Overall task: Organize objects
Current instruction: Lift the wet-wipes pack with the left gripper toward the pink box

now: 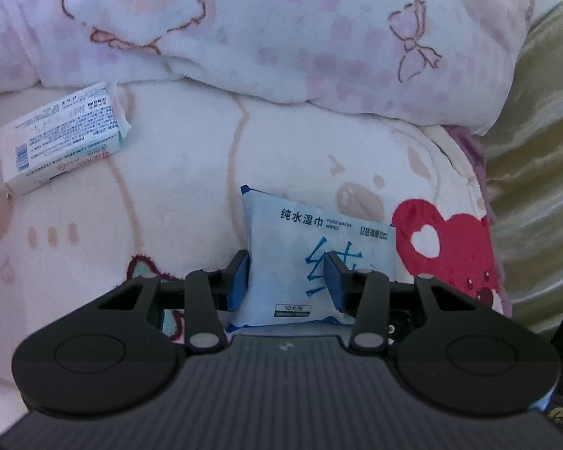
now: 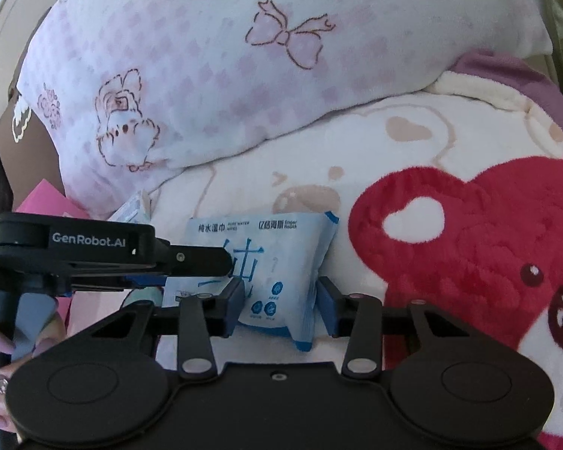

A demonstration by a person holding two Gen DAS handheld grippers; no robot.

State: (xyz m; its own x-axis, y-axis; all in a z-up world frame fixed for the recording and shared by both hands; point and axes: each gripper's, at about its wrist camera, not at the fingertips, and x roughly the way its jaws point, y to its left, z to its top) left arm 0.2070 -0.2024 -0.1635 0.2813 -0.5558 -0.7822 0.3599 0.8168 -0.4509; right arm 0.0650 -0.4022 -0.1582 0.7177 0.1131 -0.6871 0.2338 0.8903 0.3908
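Nearest to you, your left gripper (image 1: 287, 273) is clenched on the wet-wipes pack (image 1: 281, 240): one blue pad sits at its left edge and the other bears on its printed face. Your right gripper (image 2: 281, 300) straddles the same pack lower down. Its left pad touches the wrapper and its right pad stands just at the wrapper's edge, and I cannot tell whether that claw is truly pressing.

Only the right wrist view shows your hand (image 2: 0, 345) around the left tool's handle, that tool's finger lying across the pack, and a pink sheet (image 2: 43, 202) beyond it. Only the left wrist view shows the white box (image 1: 63, 138) whole.

The pack lies on the fleece blanket (image 1: 169, 187), towards its right edge, just left of the red bear print (image 1: 450, 247). Its long axis runs away from you, with the title line at the far end and the sealed bottom end nearest you.

Farther off, the box rests near the blanket's far left, its long axis slanting across. Behind it, the pink checked quilt (image 1: 281, 37) lies bunched along the far edge.
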